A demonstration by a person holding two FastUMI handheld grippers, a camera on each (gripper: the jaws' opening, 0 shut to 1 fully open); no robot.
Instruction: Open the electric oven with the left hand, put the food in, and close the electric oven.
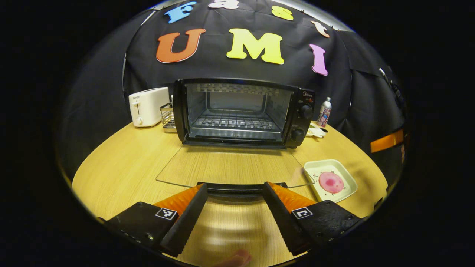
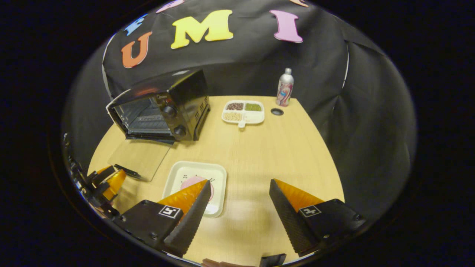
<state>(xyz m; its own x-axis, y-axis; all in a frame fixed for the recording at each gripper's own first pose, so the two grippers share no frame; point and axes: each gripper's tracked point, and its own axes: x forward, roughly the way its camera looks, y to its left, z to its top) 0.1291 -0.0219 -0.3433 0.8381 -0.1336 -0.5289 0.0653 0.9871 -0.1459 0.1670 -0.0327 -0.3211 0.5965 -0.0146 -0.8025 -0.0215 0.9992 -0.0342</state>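
Left gripper view: oven [image 1: 241,111] door [image 1: 230,167] lies open, left gripper [image 1: 235,193] spread at its handle, seemingly released; food [image 1: 331,182] awaits on its tray [image 1: 315,168]; right gripper [image 2: 237,196] spread, empty.

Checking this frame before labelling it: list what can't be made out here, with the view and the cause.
- Food on the plate: right gripper view, partly hidden behind that gripper's finger.
- Oven dial markings: both views, too small.
- Bottle label: too small in both views.
- Rack contents: left gripper view, cut off by the oven beside the toaster.
- Left gripper: right gripper view, cut by the edge.
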